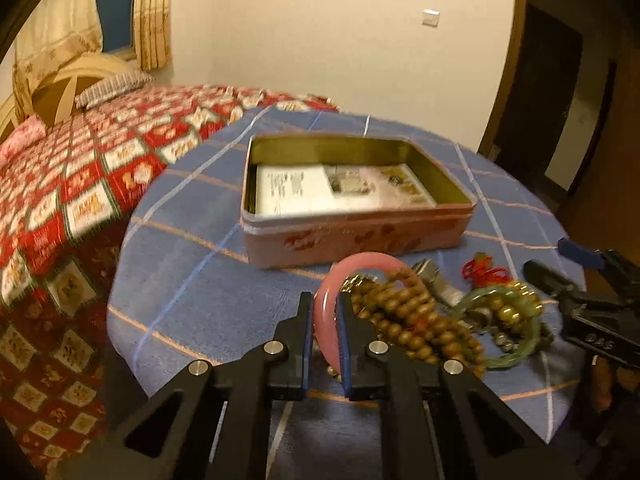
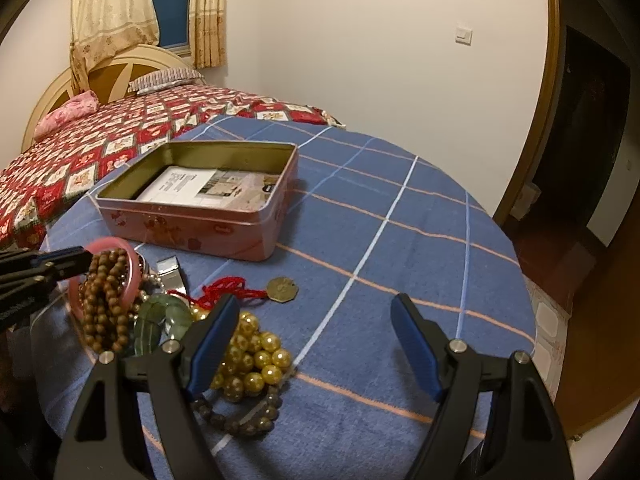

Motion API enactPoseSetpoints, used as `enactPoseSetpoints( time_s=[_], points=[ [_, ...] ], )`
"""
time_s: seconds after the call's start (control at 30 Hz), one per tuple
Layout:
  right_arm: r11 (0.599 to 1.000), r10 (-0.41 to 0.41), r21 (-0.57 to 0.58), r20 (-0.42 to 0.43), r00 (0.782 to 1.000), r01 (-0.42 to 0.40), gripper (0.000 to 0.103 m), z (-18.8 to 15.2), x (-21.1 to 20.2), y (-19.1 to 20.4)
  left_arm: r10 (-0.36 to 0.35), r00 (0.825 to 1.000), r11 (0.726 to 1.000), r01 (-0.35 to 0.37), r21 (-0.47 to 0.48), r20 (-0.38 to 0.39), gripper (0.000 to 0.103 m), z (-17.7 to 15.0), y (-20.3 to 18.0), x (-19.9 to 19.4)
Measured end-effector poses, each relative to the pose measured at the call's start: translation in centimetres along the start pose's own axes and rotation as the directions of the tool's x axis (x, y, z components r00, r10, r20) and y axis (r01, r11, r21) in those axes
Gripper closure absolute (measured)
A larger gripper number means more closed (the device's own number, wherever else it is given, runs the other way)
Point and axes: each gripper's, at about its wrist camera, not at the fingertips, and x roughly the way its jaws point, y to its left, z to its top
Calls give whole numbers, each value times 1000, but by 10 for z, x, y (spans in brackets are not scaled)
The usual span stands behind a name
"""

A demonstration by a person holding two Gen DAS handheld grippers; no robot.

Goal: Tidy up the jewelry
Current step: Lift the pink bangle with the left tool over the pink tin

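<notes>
The left gripper [image 1: 325,312] is closed on the pink bangle [image 1: 332,300], which stands upright between its fingers with brown wooden beads [image 1: 404,320] hanging through it. The right gripper [image 2: 316,312] is wide open and holds nothing, above the blue checked cloth [image 2: 400,260] beside the golden pearls [image 2: 256,360]. The pink tin box [image 2: 208,216] stands open just behind the jewelry pile.

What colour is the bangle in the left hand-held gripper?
Pink; the bangle shows best in the left wrist view.

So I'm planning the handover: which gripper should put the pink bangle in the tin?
Left. The left gripper is shut on the pink bangle, facing the tin; the right gripper is open, holding nothing.
</notes>
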Motion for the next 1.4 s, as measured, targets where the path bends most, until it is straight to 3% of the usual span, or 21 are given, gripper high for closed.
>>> enactPoseSetpoints(
  time_s=[0.3,0.5,0.8,0.9,0.97,1.07,1.4],
  points=[
    [1000,23,1,-10,1000,-23,23,2,1,0,32,986,999,-35,15,164,93,28,1,-51],
    [995,98,-36,-16,995,-98,26,6,4,15,24,992,1000,-24,-5,126,93,23,8,-38],
    [983,165,-69,-71,984,-170,52,13,20,31,0,991,1000,-1,12,134,93,23,1,-41],
    [975,206,-62,-107,973,-213,69,10,24,33,2,992,1000,-3,2,124,93,22,4,-39],
    [968,229,-75,-112,967,-238,95,9,22,35,7,993,1000,-5,-11,121,93,22,8,-39],
    [963,254,-67,-87,963,-260,98,9,14,34,16,991,1000,-13,-20,131,93,24,11,-43],
    [971,227,-82,25,974,-224,100,32,-20,19,28,987,1000,-26,-14,157,93,32,12,-54]
  ],
)
